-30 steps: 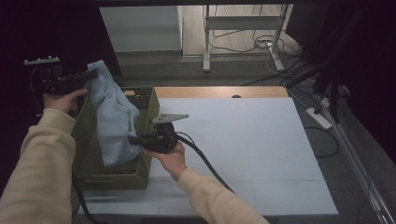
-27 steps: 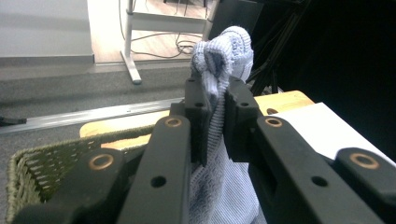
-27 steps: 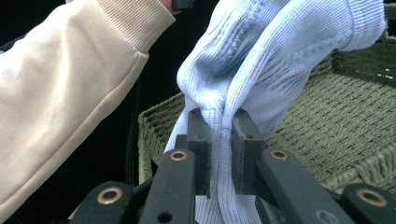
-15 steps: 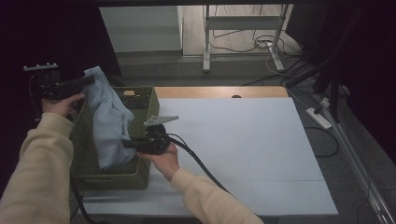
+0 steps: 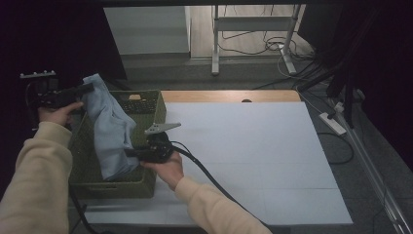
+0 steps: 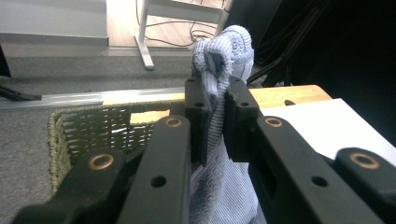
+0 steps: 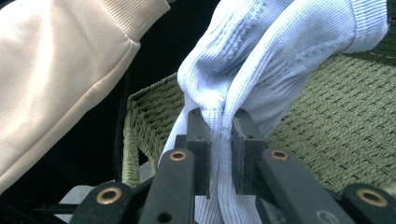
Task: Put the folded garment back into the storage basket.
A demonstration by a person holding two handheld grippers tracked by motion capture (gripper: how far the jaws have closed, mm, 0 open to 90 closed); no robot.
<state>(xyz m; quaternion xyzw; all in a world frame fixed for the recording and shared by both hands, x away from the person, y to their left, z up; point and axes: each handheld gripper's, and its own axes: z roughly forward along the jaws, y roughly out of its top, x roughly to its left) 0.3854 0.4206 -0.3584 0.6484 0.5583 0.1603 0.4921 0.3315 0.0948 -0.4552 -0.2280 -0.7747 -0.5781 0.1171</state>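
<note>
Light-blue knitted cloth [image 5: 111, 134], soft ribbed stuff like a towel or a sweater piece, hangs over the woven olive-green basket [image 5: 146, 183] at the near-left corner of the white table top [image 5: 253, 146], its lower end drooping down inside the basket. Left gripper [image 5: 86, 88] has its jaws clamped on the cloth's top end, up at the far left, and the right gripper [image 5: 130, 152] has its jaws pinched on a bunched fold lower down, just over the basket's right wall. My guess is this thing is light and totally floppy, no stiffness at all, so it'll sag wherever it isn't held, and the knit should give the pads decent grip. Best bet is grabbing gathered folds or the thick hem, like both are doing. High view gives you the whole stretch of cloth between the two hands, but not the pinch itself. Left gripper view [image 6: 215, 126] shows a knotty lump of fabric poking out past the jaws. Right gripper view [image 7: 223, 154] shows the fold squeezed thin, plus a cream sleeve [image 7: 60, 79] alongside.
</note>
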